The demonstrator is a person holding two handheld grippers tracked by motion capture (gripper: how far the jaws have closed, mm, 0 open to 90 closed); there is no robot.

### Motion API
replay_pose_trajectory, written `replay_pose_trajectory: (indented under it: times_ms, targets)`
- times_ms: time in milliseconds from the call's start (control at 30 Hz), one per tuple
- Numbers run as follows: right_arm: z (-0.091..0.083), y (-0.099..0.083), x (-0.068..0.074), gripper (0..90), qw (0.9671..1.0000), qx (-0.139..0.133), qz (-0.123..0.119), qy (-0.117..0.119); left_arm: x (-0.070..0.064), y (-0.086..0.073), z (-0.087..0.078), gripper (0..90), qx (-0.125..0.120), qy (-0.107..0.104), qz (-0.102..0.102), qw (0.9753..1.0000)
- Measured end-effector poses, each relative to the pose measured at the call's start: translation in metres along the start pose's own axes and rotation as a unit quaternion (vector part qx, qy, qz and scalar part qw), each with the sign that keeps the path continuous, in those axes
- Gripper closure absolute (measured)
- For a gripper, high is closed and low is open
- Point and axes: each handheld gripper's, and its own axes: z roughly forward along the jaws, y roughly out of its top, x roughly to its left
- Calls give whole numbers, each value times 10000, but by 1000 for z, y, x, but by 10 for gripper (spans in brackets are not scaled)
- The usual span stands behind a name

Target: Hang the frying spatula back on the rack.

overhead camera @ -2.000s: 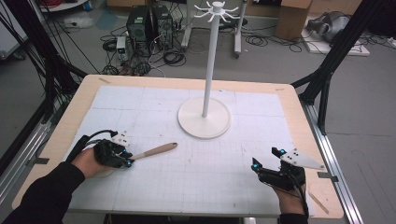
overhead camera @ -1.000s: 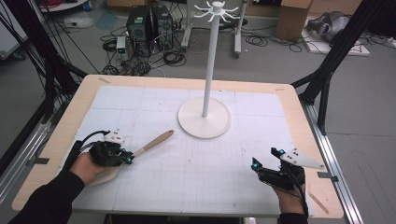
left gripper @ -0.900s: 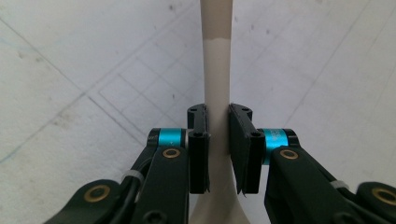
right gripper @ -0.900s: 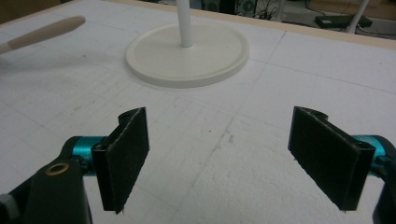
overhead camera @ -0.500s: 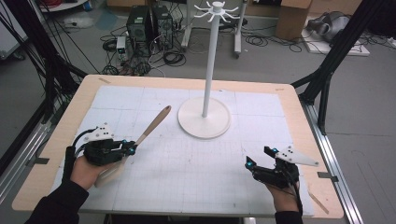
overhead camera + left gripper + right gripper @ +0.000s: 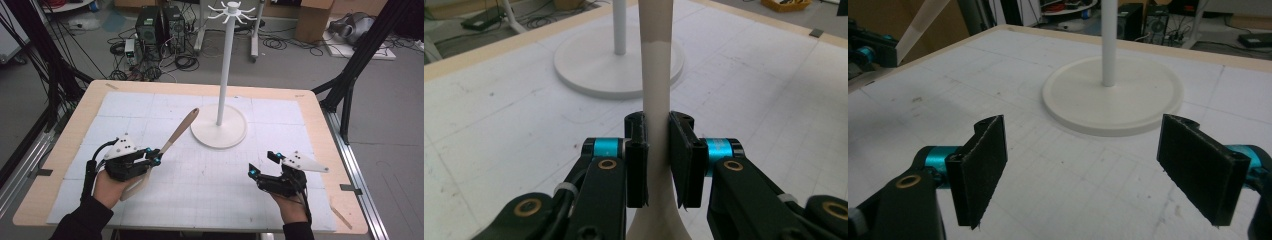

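While the left claw (image 6: 152,156) pinches the pale neck of a wooden spatula (image 6: 172,137) between its two black jaws, the tool slants up off the surface (image 6: 310,107), its brown handle end pointing toward the white stand (image 6: 220,127) and its flat blade lying under the person's left hand (image 6: 110,187). Seen from the left claw view, the jaws press flat against both sides of the spatula (image 6: 656,100), with the stand's round base (image 6: 589,65) beyond it. Near the front right of the surface, the right claw (image 6: 262,164) hangs spread, holding nothing, well apart from the spatula. Its own view shows both pads (image 6: 980,165) wide apart, facing the stand's base (image 6: 1113,100).
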Motion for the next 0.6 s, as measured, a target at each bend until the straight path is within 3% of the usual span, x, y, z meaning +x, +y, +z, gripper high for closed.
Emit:
replay_pose_trajectory:
  times_ms: [100, 233, 400, 600]
  targets:
    - [6, 6, 8, 190, 9999, -27, -124, 63, -9, 5, 4, 778, -64, -12, 58, 10000]
    - [16, 16, 19, 190, 9995, -183, -41, 260, -20, 8, 11, 778, -72, -44, 118, 9999]
    - [39, 30, 36, 200, 9980, -246, -147, 558, -31, 8, 18, 777, -50, -100, 221, 9997]
    - [67, 45, 51, 208, 9958, -332, -59, 847, -41, 8, 21, 778, -19, -165, 382, 9991]
